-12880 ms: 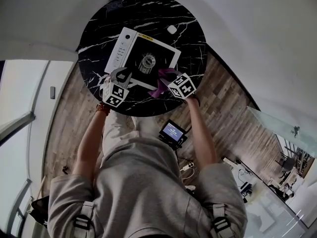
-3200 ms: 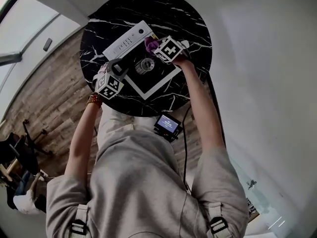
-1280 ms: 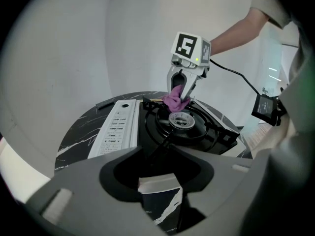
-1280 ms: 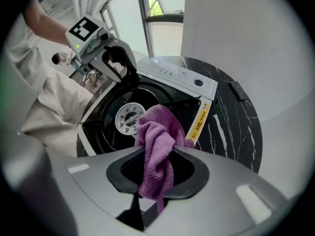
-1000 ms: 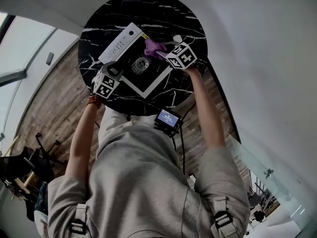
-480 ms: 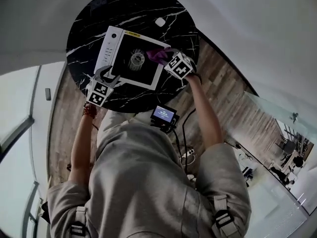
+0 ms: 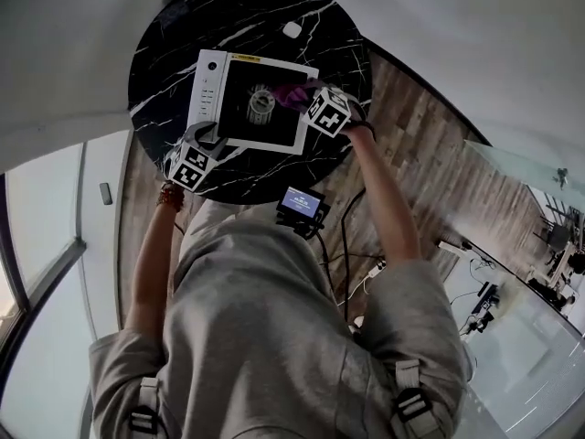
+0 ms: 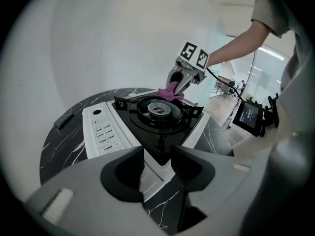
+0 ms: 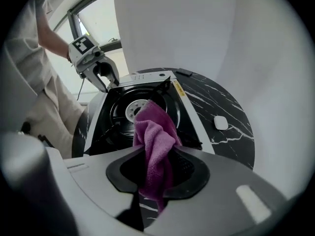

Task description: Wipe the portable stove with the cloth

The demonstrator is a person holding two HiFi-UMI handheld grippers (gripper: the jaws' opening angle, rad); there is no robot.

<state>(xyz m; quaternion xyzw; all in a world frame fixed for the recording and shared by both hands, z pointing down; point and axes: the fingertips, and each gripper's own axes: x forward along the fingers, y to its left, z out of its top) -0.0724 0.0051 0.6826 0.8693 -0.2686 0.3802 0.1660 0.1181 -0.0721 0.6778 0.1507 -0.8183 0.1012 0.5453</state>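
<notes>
Portable stove [image 7: 239, 126] is sitting on the round black marble worktop [image 7: 174, 35], its white control strip lying to the left in the head view and its burner [image 7: 260, 101] at the middle; the purple cloth [image 9: 156, 129] is hanging bunched from the right claw [image 9: 156, 156], whose jaws are pinching it tight; the cloth's free end is hanging over the black top just beside the burner (on the side away from the control strip); the left claw [image 8: 157, 154] is hovering at the stove's near corner, its jaws standing apart after just closing in a little, the corner lying in the gap with no pad pressing on it; a small white object [image 7: 292, 30] is lying on the worktop beyond the stove.
</notes>
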